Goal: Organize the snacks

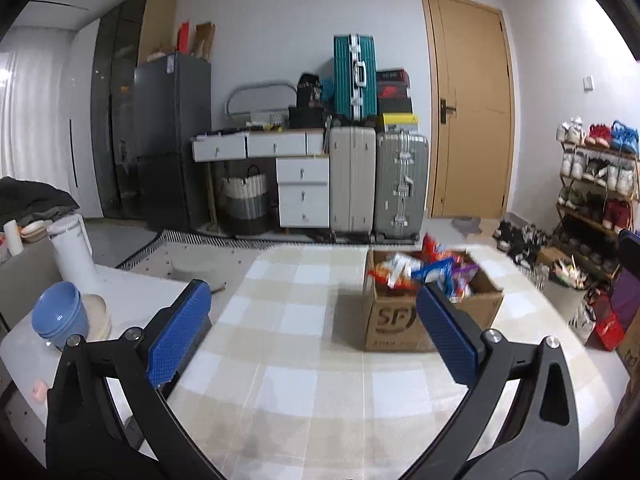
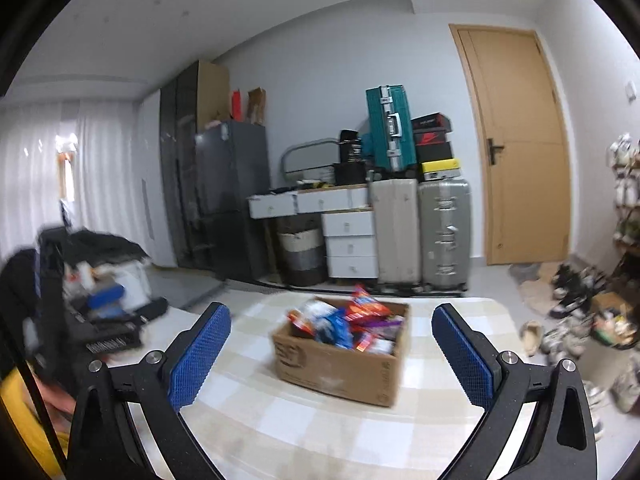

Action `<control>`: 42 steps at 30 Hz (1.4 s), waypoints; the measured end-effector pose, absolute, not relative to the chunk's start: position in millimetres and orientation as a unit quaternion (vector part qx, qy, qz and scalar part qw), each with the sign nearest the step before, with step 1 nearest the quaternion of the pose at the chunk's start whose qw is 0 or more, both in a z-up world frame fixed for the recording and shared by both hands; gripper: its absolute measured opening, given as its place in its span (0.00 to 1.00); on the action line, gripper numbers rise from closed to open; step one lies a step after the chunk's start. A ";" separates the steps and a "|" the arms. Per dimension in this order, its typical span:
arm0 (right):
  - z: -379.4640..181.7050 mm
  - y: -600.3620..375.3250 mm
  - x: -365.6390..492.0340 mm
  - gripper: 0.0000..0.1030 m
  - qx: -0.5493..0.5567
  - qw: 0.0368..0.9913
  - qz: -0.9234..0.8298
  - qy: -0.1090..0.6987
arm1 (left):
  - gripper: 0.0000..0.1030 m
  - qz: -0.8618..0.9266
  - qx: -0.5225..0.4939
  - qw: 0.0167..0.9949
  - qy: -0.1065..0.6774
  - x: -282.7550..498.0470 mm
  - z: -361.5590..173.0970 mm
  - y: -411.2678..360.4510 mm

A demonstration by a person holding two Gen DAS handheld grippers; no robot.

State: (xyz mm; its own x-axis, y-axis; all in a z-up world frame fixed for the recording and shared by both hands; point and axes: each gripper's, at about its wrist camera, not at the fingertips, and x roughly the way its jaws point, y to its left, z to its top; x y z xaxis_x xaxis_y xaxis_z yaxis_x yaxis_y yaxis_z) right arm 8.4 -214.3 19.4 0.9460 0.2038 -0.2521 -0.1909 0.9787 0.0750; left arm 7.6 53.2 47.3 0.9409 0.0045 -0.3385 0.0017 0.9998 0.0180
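Your left gripper (image 1: 314, 320) spread wide and empty, your right gripper (image 2: 331, 354) likewise, cardboard box (image 2: 340, 372) of snack packets (image 2: 348, 320) on the checked tablecloth (image 2: 280, 420) ahead, "SF" printed on its side, packet wording too blurred to read

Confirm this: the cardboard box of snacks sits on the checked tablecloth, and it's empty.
Not empty. The cardboard box does sit on the checked tablecloth, but it is heaped with snack packets; the right wrist view shows them rising above its rim.

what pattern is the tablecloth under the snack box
Beige and white checks on the tablecloth, clearest in the left wrist view.
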 end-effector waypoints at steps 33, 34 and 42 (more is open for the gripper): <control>-114.7 -233.7 71.4 0.99 0.069 0.982 0.068 0.161 | 1.00 0.003 0.017 0.984 0.176 113.9 -124.5 40.5; -114.8 -233.1 71.3 0.99 0.068 0.982 0.067 0.161 | 1.00 0.003 0.019 0.984 0.177 115.0 -125.3 39.1; -114.8 -232.5 70.8 0.99 0.070 0.981 0.073 0.163 | 1.00 0.005 0.007 0.984 0.179 113.7 -123.0 41.8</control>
State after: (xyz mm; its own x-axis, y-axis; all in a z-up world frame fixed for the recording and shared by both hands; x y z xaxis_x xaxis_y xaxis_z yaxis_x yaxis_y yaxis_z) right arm 70.8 -232.5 -114.8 0.9360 0.1656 -0.3105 -0.1197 0.9796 0.1617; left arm 113.7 41.8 -123.0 0.9361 0.0128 -0.3516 -0.0076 0.9998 0.0162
